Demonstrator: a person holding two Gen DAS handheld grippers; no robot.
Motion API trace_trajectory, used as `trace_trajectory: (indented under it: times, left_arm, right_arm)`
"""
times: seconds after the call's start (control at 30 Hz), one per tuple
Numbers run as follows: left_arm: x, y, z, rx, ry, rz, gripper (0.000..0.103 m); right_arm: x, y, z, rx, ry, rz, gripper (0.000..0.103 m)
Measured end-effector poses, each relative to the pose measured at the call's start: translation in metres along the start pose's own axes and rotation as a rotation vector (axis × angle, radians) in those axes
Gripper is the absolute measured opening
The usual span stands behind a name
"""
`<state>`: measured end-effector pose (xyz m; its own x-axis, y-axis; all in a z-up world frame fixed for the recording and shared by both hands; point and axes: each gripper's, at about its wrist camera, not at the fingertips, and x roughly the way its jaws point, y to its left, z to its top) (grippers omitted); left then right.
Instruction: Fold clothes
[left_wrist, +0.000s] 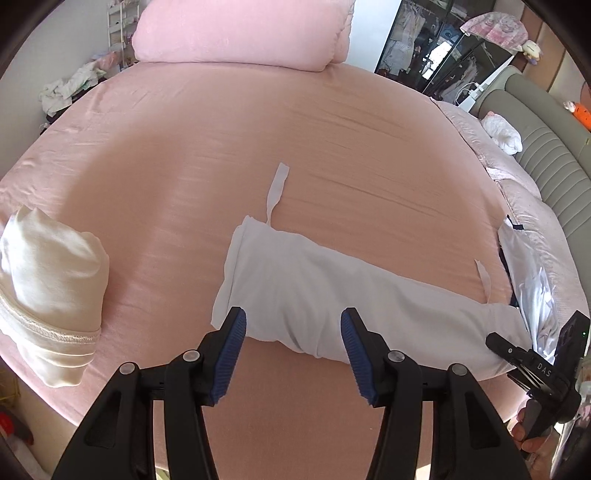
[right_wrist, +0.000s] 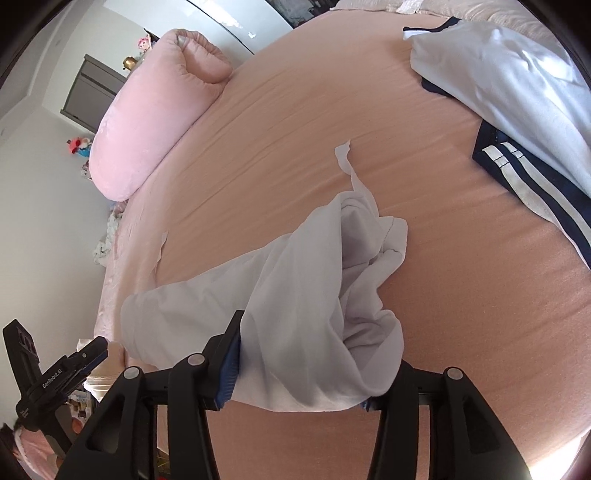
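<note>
A white garment (left_wrist: 314, 288) with thin straps lies in a long, loosely rolled band across the pink bed (left_wrist: 295, 129). My left gripper (left_wrist: 293, 325) hovers over its near left part, open, blue pads apart and nothing between them. In the right wrist view the same garment (right_wrist: 310, 295) is bunched at its other end and drapes across my right gripper (right_wrist: 310, 339). That gripper's jaws stand wide; the left finger (right_wrist: 229, 354) shows beside the cloth, the right one is covered by it. Loose cloth lies between the pads without being pinched. Each gripper also shows in the other's view: right gripper (left_wrist: 517, 354), left gripper (right_wrist: 88, 354).
A folded cream garment (left_wrist: 48, 295) sits at the bed's left edge. A white and navy garment (right_wrist: 517, 92) lies at the right side. A pink duvet (left_wrist: 240, 33) is rolled up at the far end, and a grey headboard (left_wrist: 554, 166) runs along the right.
</note>
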<state>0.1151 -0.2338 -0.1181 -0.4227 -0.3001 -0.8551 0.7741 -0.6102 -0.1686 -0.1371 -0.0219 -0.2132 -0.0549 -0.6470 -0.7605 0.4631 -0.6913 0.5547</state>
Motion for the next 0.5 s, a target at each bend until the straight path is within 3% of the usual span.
trace_trajectory:
  times: [0.03,0.07,0.27,0.5]
  left_arm:
    - [0.001,-0.005,0.002,0.022,0.003,0.023,0.07]
    - [0.001,-0.01,0.004,0.045,0.007,0.049,0.074]
    - [0.01,-0.054,-0.015,0.333,0.011,0.253,0.075]
    - [0.024,-0.125,-0.053,0.697,-0.043,0.308,0.075]
  right_arm:
    - [-0.001,-0.001,0.0,0.007,0.001,-0.01,0.061]
    - [-0.002,-0.002,-0.001,0.017,-0.003,-0.008,0.063]
    - [-0.007,-0.014,-0.01,0.11,-0.012,0.037,0.066]
    - [-0.004,-0.01,-0.016,0.136,-0.003,0.045,0.073]
